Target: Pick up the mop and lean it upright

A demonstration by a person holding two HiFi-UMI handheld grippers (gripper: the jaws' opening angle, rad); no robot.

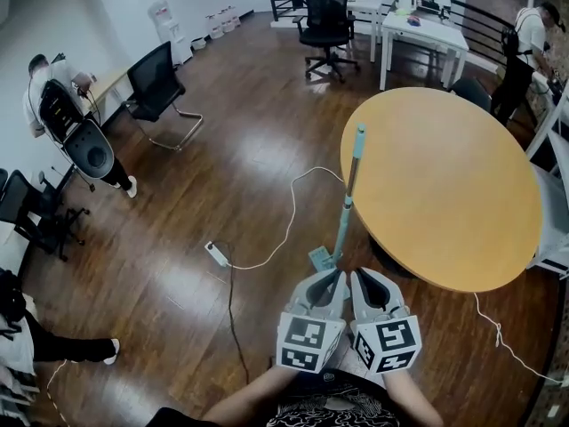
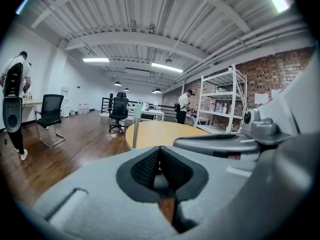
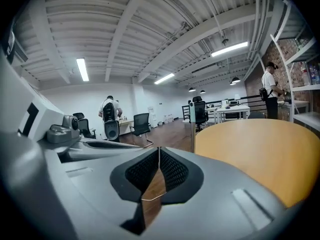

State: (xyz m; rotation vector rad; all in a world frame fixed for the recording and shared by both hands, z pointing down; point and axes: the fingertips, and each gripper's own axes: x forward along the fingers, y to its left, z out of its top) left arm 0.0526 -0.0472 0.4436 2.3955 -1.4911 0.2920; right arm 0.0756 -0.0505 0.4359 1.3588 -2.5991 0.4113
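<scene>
Nearest, at the bottom of the head view: left gripper point(image 1: 335, 278) and right gripper point(image 1: 361, 278), side by side, almost touching. Both clenched, the pads meeting tip to tip in each gripper view. Nothing gripped between them, only wood floor point(image 1: 240, 176) showing through the gap below the pads.

Just ahead of the tips: mop point(image 1: 348, 205), upright, head down on the floor, teal-topped handle leaning at the rim of the round table point(image 1: 444, 194). Apart from both grippers, touched by neither. In the left gripper view, handle seen in front of the table's left edge. In the right gripper view, just left of the tabletop.

Left of the mop, on the floor: white cable point(image 1: 291, 212) snaking to a power strip point(image 1: 216, 254).

Farther out, at left: black chair point(image 1: 156, 83), and beside it a person point(image 1: 53, 105) with a backpack rig. At the top: office chair point(image 1: 327, 12), with white tables point(image 1: 427, 34) to its right. At the right edge: another person point(image 1: 524, 56) standing by a shelf point(image 1: 556, 212).
</scene>
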